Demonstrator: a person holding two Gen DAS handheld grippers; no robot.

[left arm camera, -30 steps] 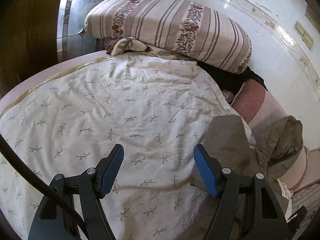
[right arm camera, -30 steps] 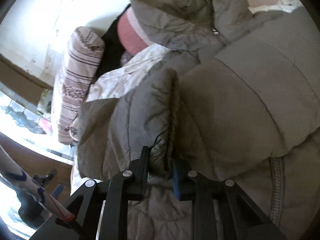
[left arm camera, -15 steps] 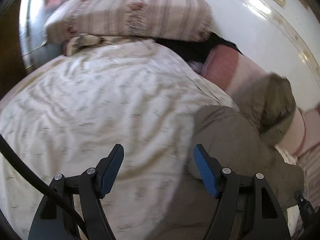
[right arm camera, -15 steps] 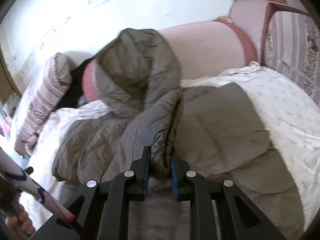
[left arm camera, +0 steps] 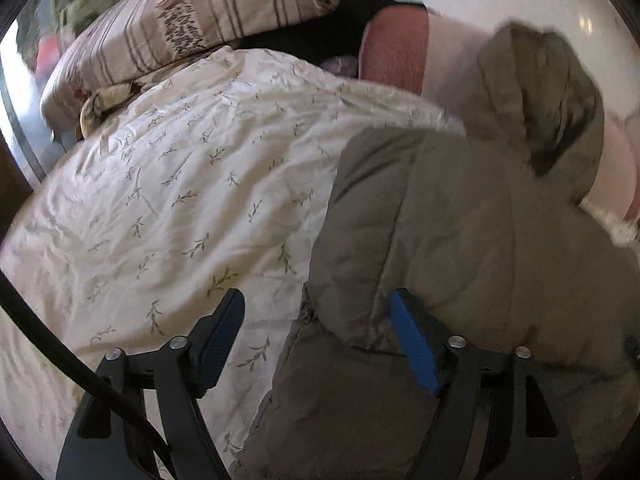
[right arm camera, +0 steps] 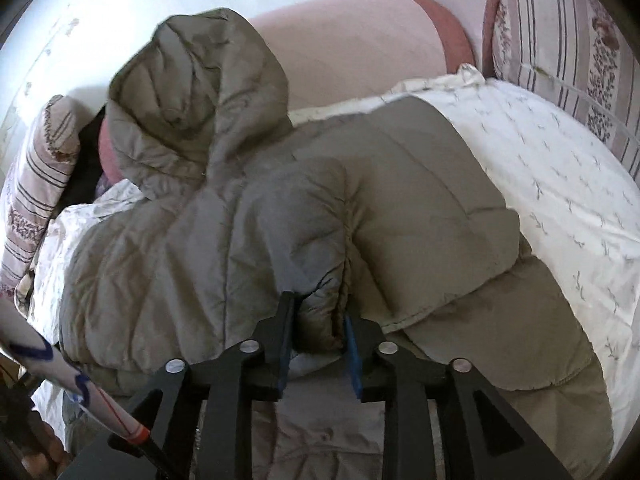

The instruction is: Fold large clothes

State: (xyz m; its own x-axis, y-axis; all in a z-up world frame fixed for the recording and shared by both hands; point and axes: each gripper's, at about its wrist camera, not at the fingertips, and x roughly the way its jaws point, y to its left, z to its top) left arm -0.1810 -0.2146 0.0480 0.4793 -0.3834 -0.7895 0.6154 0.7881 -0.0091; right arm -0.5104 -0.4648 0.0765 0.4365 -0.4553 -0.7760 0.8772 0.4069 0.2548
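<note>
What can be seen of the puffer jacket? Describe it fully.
The puffer jacket is grey-brown, quilted and padded, lying spread on the leaf-print duvet. Its hood rests against the pink headboard. One sleeve is folded across the body, its cuff between the right claw pads, which have just been opening.

The hooded jacket [right arm camera: 248, 216] is grey-brown quilted cloth, puffy, matt with a faint sheen on its stitched panels and puckered seams. Under it the duvet [left arm camera: 180, 184] is cream cotton-like cloth, creased, printed with small sprigs. Beyond the jacket's hood, the striped pillow [left arm camera: 208, 12] is woven cloth. The wall [right arm camera: 80, 8] behind is glossy white. Both grippers [right arm camera: 318, 332] [left arm camera: 316, 340] are matt black plastic with ribbed blue pads [left arm camera: 414, 344] and bright metal screws.
</note>
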